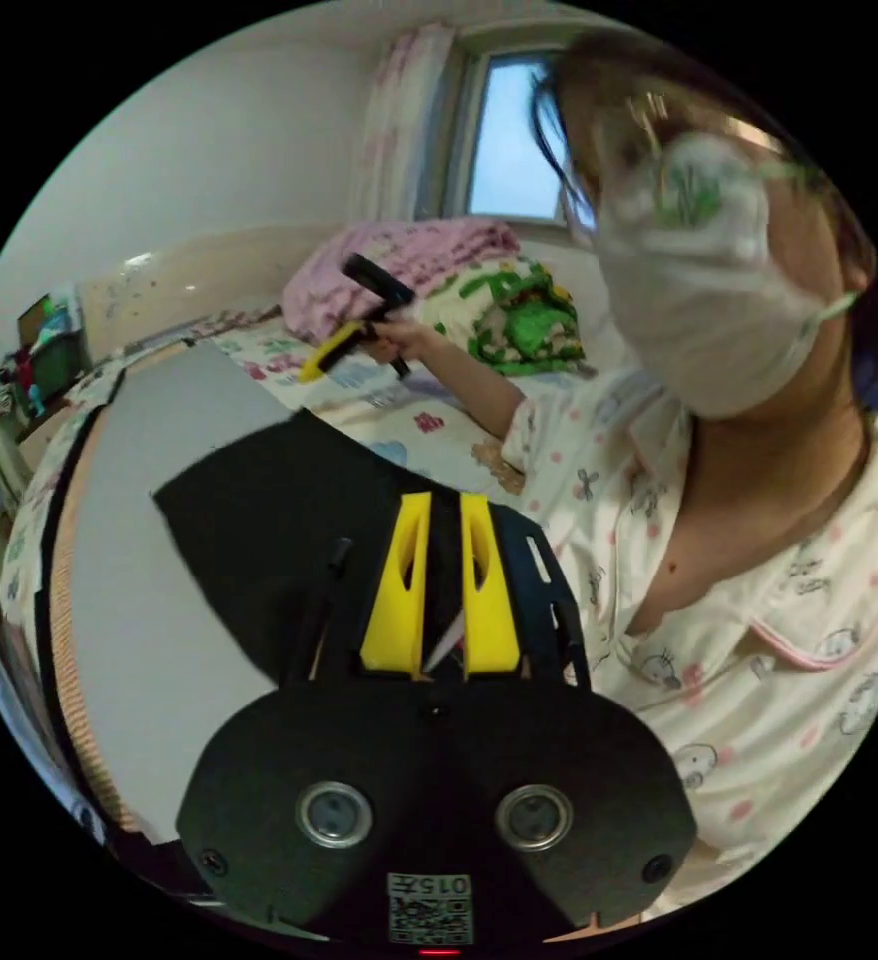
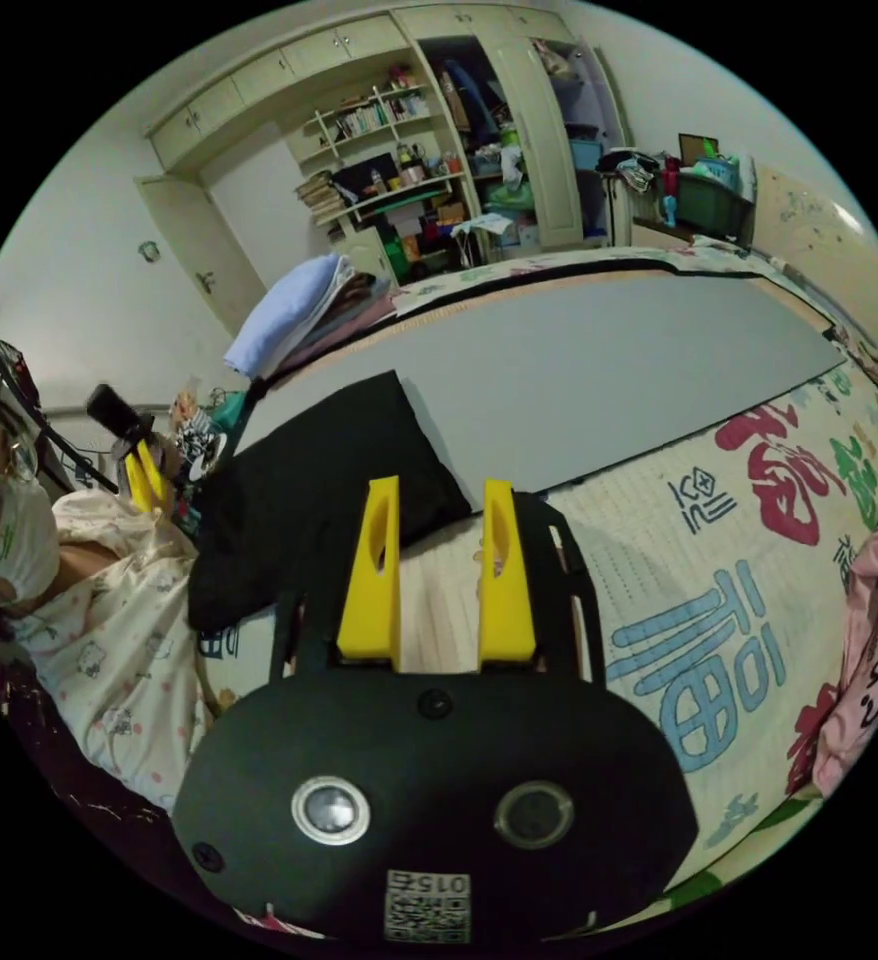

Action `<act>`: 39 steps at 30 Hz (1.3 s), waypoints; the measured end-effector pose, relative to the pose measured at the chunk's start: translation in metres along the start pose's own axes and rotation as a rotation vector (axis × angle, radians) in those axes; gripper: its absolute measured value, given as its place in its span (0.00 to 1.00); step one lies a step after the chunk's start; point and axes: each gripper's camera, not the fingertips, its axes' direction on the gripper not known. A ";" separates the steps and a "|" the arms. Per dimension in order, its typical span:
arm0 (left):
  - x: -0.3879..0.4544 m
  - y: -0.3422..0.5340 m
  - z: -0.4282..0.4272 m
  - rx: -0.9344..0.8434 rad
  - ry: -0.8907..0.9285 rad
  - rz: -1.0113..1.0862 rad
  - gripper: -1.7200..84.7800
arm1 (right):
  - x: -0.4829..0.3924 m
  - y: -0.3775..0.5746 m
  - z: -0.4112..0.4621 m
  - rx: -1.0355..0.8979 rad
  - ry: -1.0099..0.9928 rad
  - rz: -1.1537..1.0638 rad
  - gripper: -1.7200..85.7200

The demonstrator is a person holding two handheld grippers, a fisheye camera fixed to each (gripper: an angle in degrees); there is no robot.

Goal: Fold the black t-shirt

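Left tool (image 1: pixel 444 510) pinches the black cotton t-shirt (image 1: pixel 259 520), lifting its edge for a fold; right tool (image 2: pixel 439 500) hangs spread over the grey flat board (image 2: pixel 599 360).

A lived-in bedroom at home: a bed with a patterned sheet (image 2: pixel 719 560), a pink blanket (image 1: pixel 409 262) bunched below a curtained window (image 1: pixel 514 140), tall built-in cupboards (image 2: pixel 549 130), and open shelves (image 2: pixel 389 150) crammed with books and clutter.
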 end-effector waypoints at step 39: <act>-0.241 0.052 0.088 -0.012 0.010 -0.454 0.04 | 0.207 0.135 0.195 0.005 -0.332 -0.011 0.05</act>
